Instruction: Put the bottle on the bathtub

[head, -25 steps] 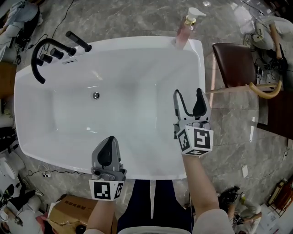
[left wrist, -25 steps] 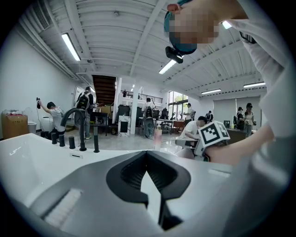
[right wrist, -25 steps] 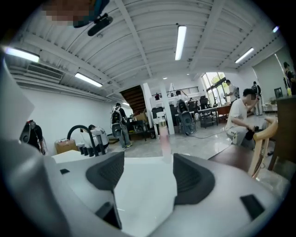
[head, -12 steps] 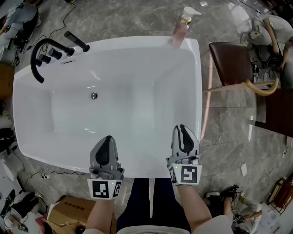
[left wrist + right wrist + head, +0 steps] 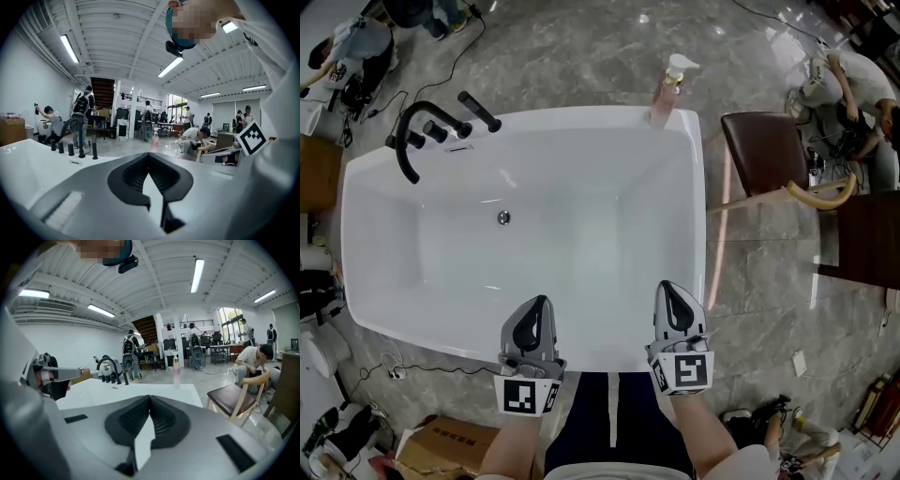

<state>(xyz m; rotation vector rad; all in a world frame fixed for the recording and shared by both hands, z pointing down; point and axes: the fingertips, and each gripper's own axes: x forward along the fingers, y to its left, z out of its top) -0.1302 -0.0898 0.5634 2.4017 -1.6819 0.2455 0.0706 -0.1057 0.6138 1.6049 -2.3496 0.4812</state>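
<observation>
Head view: bottle is upright on the bathtub rim, upper right corner of the tub, top centre-right of frame. It sat in that spot a second ago too. What changed is the right claw: a second ago it was spread apart out over the right side of the tub, holding nothing. Now it's pulled back to the near rim at lower centre and clenched. Left claw sits just left of it, also clenched, barely moved. Both are well apart from the bottle. Black faucet upper left and chair at right are untouched.

Left gripper view: jaw tips meet and there's nothing between them, only white tub showing through the gap lower down. Bottle is small and far off, dead centre above the tips; faucet is to the left.

Right gripper view: same story, jaws together and empty. Bottle stands on the far tub corner just right of centre, chair at lower right.

Read: placement looks done. The right claw's retreat and closing look like the post-release pullback, not a new reach. Bottle looks stable, and I see nothing left to do.
</observation>
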